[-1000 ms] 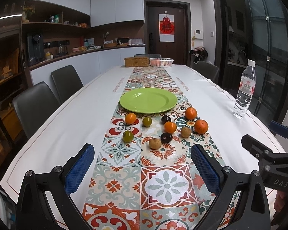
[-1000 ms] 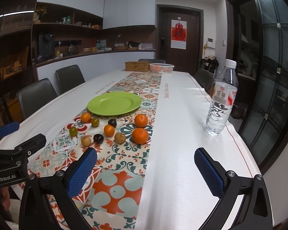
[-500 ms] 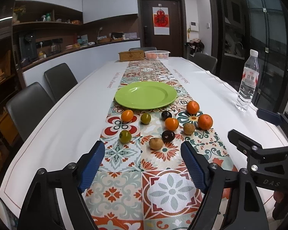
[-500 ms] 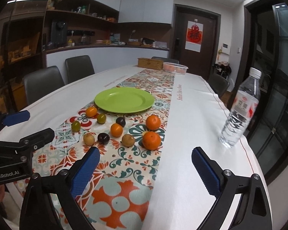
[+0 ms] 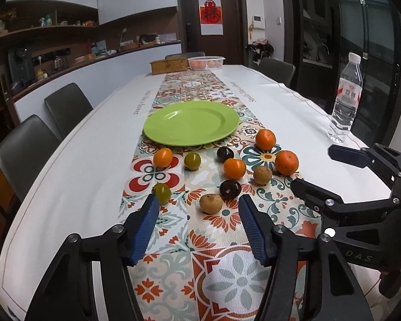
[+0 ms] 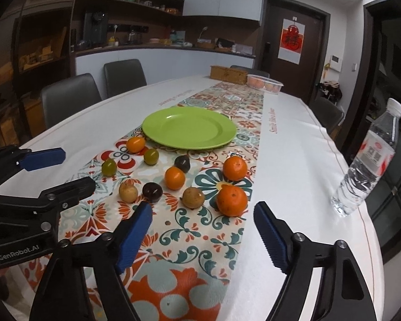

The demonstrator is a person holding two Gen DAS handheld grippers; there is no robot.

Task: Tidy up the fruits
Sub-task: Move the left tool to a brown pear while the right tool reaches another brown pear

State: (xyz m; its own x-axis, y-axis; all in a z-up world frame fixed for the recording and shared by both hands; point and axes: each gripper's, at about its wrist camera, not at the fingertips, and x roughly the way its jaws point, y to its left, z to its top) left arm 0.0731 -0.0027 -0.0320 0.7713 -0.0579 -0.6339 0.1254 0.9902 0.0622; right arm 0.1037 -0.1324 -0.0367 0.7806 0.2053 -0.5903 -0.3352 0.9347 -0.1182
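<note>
Both tools closing in on loose fruit in front of an empty plate

The counter (image 5: 74,160) carries a patterned runner (image 5: 171,243), and on it the green plate (image 5: 191,121) sits bare, with ten small fruits scattered just in front of it, none yet on it. The left tool (image 5: 196,230) hangs spread but narrowing, nothing between its pads, the tan fruit (image 5: 210,203) just ahead in line with the gap; the right tool (image 6: 203,234) is likewise spread and closing on air, nearest the large orange (image 6: 231,200) and a brown fruit (image 6: 193,197). To grasp well, I judge each tool should stop narrowing until its fruit lies fully between the pads, come low, straddle one fruit only, and squeeze gently, since round fruit rolls and neighbours sit close.
</note>
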